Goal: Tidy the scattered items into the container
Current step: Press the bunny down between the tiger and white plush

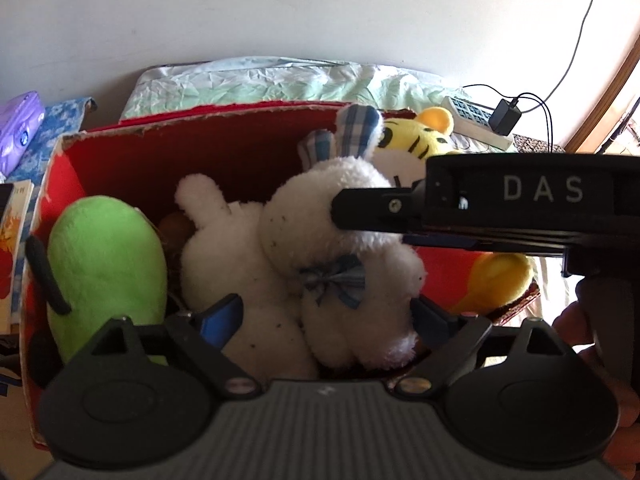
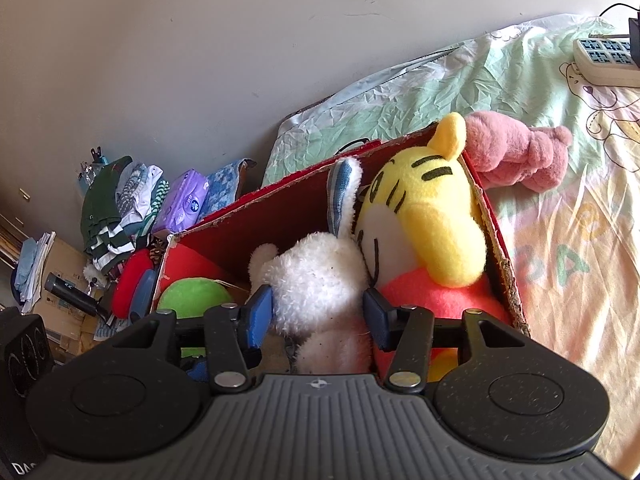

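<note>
- Inside the red cardboard box (image 2: 280, 216) on the bed: a fluffy white plush rabbit with blue-checked ears (image 2: 316, 280), lying between a green plush toy (image 2: 192, 294) on one side and a yellow striped plush tiger (image 2: 432, 216) on the other.
- Right tongs (image 2: 318, 316): spread, blue pads either side of the rabbit's body, close to the fur but not visibly squeezing it (contact hard to judge through the pile).
- Left tongs (image 1: 328, 316): likewise spread, straddling the rabbit's lower body in the left wrist view; no pinch evident.
- Across the left wrist view: the black body of the other handheld unit (image 1: 520, 208), marked "DAS", reaching over the box near the rabbit's head.
- Still outside the box: a pink plush toy (image 2: 520, 160) on the pastel printed bedsheet (image 2: 560, 260), just beyond the box's far corner beside the tiger.
- Step in hand, as a judgement: settling or letting go of the rabbit in the box, placement nearly complete.
- Next move, likely: lift both tongs clear without snagging fur, then swing right toward the pink toy, approaching low over the sheet and closing on its thicker middle.
- Caution: little room left in the box; may need the tiger or rabbit pressed aside.
</note>
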Demonstrator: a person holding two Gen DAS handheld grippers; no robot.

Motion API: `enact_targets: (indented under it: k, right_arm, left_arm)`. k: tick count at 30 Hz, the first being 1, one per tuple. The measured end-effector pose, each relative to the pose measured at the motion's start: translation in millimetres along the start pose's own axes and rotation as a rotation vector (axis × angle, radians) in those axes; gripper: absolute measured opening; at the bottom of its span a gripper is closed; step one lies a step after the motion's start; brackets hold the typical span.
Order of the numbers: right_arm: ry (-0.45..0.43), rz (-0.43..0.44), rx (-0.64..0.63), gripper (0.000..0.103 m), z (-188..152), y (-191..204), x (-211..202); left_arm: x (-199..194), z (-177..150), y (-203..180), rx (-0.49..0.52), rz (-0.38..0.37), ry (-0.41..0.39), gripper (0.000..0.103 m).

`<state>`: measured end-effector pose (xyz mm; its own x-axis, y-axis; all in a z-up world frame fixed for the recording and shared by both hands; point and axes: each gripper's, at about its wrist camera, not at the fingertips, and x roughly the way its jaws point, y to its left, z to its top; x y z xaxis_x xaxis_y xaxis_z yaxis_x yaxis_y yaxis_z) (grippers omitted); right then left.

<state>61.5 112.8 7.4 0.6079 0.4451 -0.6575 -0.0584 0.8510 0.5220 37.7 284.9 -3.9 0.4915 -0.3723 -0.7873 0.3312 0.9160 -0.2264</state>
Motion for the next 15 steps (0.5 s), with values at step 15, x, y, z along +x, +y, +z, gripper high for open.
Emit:
enact_targets:
  k: [15]
  right_arm:
    - [-0.021, -0.003, -0.02, 0.051, -3.1, 2.7, -7.4]
  left_arm:
    - [-15.5, -2.6, -8.4, 0.036, 0.081, -0.022, 0.092]
